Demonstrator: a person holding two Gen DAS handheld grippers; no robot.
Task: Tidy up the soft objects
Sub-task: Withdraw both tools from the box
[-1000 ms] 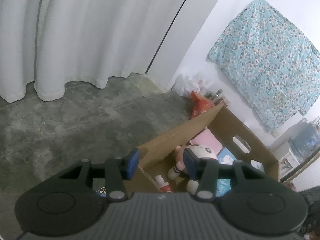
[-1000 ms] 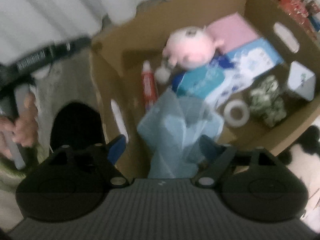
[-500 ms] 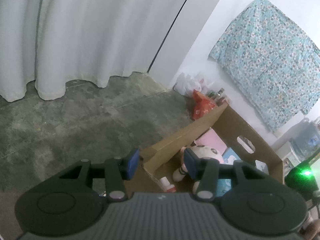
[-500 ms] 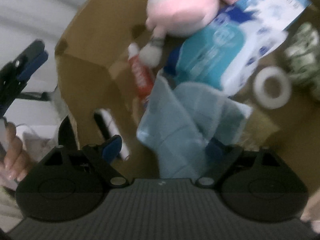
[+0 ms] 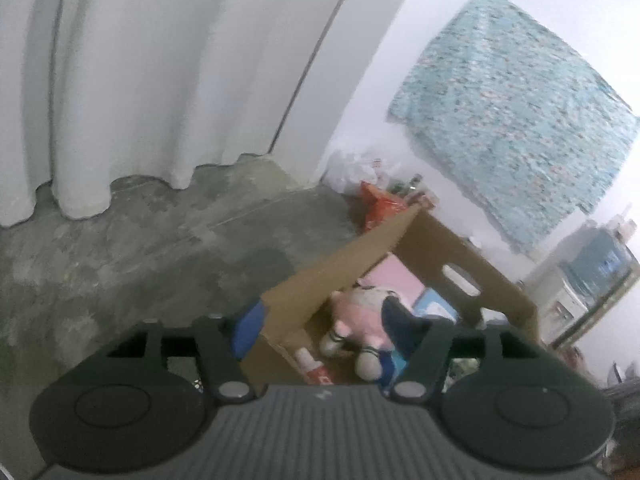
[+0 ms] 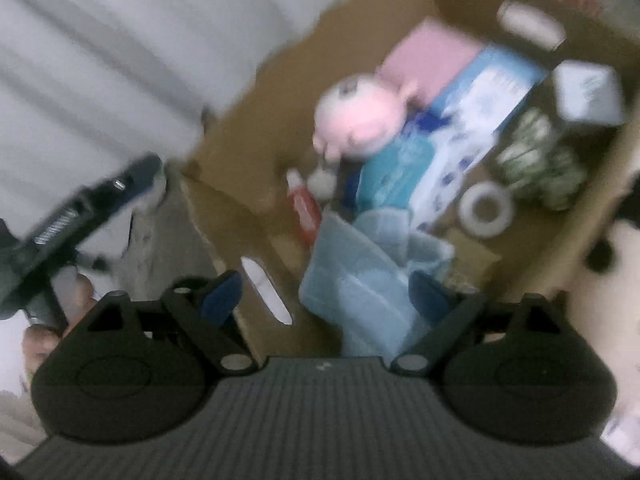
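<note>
**Container.** 1 open cardboard box (image 6: 560, 232) on a grey concrete floor (image 5: 132, 248), near a white curtain (image 5: 120, 80) and a white wall. An oval handle slot (image 5: 460, 278) pierces its far side.

**Soft contents.**
- 1 pale blue cloth (image 6: 360, 280), crumpled and lying inside the box at its near corner. The view is blurred, so contact with the pads cannot be told.
- 1 pink plush toy (image 6: 360, 120) lying mid-box, partly over a teal packet (image 6: 394, 176).
- 1 green-and-white patterned bundle (image 6: 540, 160) by the right wall.

**Other contents.** 1 pink flat pack (image 6: 432, 48) and 1 blue-and-white pack (image 6: 480, 100) toward the far wall; 1 red-and-white tube (image 6: 304, 204) beside the plush toy's foot; 1 white tape roll (image 6: 484, 208) on the box bottom; 1 pale angular item (image 6: 588, 92), too blurred to identify.

**Grippers.**
- right gripper (image 6: 328, 292): held above the near corner of the box, jaws spread wide, the pale blue cloth lying in the gap between them.
- left gripper (image 5: 324, 320): jaws opening, nothing clamped; they straddle the near corner of the box, the plush toy in line beyond. From the right wrist view it shows at far left, carried in a hand (image 6: 52, 320).

**Surroundings.** 1 blue floral cloth (image 5: 512, 120) hung on the wall; 1 red bag (image 5: 378, 204) and several bottles behind the box.
</note>
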